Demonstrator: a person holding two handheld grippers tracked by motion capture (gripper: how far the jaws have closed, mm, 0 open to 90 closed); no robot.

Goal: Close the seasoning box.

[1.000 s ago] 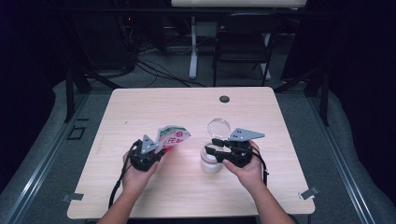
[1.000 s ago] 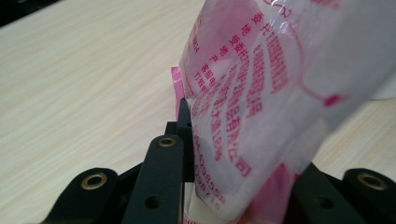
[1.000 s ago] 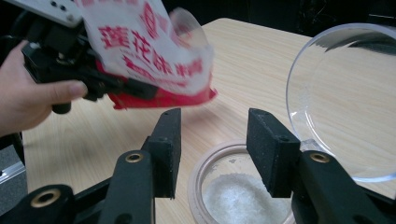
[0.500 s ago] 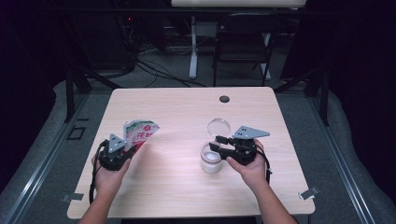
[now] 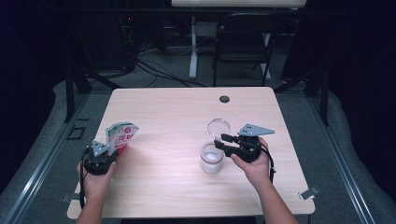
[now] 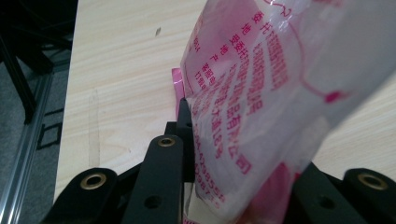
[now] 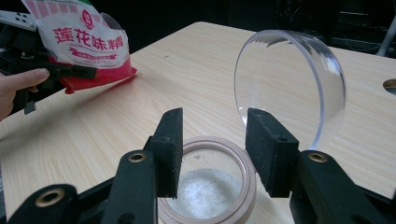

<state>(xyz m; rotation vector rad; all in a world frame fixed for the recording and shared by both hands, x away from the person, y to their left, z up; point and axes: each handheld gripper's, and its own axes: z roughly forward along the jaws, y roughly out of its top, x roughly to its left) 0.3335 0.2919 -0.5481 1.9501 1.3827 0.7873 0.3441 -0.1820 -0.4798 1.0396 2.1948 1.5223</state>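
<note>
Left gripper (image 5: 103, 154): clamped on pink seasoning bag (image 5: 120, 135), near table's (image 5: 168, 112) left edge.
Right gripper (image 7: 212, 154): jaws apart above open jar (image 7: 208, 189).

Bare tabletop (image 5: 168, 140) between pouch (image 5: 120, 135) and jar (image 5: 211, 158).

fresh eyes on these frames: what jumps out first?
The pink-and-white printed bag clamped in the left gripper near the table's front-left edge. Next, the open jar right of centre with white granules inside, its clear hinged lid standing up behind it. The right gripper hovers at the jar's rim, jaws apart and holding nothing.
</note>
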